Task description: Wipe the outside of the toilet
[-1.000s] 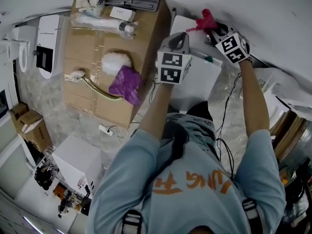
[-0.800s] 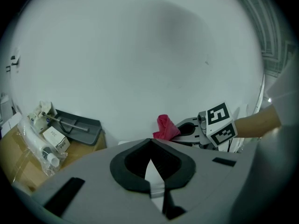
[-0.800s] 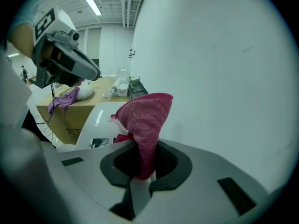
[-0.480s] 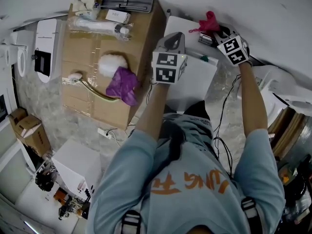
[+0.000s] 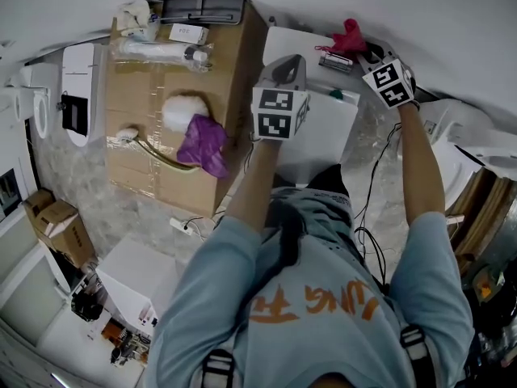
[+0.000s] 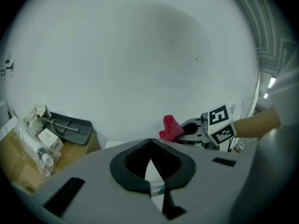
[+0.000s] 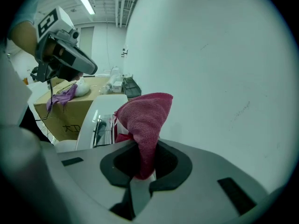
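The white toilet (image 5: 319, 132) stands against the wall, its tank top (image 5: 295, 43) at the far end. My right gripper (image 5: 367, 53) is shut on a red cloth (image 5: 349, 35) at the tank's back right corner, close to the wall. In the right gripper view the red cloth (image 7: 142, 118) sticks up out of the jaws of the right gripper (image 7: 142, 169), beside the tank top (image 7: 100, 108). My left gripper (image 5: 289, 63) hovers over the tank, shut and empty. The left gripper view shows its own gripper (image 6: 149, 141), the red cloth (image 6: 170, 127) and the right gripper (image 6: 191, 130).
A cardboard box (image 5: 133, 164) stands left of the toilet. On it lie a purple cloth (image 5: 202, 144), a white fluffy pad (image 5: 184, 111), a brush, wrapped items and a grey tray (image 5: 202, 8). A chrome flush plate (image 5: 339, 59) sits on the tank. Cables trail on the floor.
The right gripper and red cloth have drifted slightly right along the tank's back edge, uncovering the chrome flush plate. The left gripper has hardly moved.
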A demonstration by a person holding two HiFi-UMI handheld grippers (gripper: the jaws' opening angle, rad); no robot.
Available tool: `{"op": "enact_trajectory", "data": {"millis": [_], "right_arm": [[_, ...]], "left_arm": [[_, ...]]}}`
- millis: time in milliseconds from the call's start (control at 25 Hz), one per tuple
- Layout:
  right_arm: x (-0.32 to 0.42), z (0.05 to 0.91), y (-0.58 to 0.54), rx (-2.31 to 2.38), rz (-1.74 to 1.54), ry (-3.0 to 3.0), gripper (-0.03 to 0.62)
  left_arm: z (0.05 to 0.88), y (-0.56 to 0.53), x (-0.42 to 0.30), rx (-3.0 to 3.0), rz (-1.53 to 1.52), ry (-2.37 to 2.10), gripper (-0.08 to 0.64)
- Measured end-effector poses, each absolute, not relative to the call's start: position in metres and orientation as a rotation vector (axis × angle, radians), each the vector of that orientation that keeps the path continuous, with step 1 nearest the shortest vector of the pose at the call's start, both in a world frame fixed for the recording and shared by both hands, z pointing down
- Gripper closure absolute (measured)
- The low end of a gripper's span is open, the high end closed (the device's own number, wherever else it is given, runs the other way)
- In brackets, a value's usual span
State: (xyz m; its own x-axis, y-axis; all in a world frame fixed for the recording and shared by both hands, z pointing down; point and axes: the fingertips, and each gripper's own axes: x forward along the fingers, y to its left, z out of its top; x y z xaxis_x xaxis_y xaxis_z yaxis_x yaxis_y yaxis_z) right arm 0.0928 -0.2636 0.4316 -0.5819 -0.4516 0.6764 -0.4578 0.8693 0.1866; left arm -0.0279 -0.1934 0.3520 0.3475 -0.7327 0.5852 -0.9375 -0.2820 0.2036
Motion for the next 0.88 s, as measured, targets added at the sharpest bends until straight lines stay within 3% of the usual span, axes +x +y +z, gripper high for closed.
{"op": "enact_trajectory", "data": {"millis": [880], "right_arm": [[0.163, 0.429, -0.254, 0.836, 0.076, -2.316, 0.529]], "left_arm": [[0.342, -0.174, 0.002, 2.078, 0.55, -1.483, 0.54]]}}
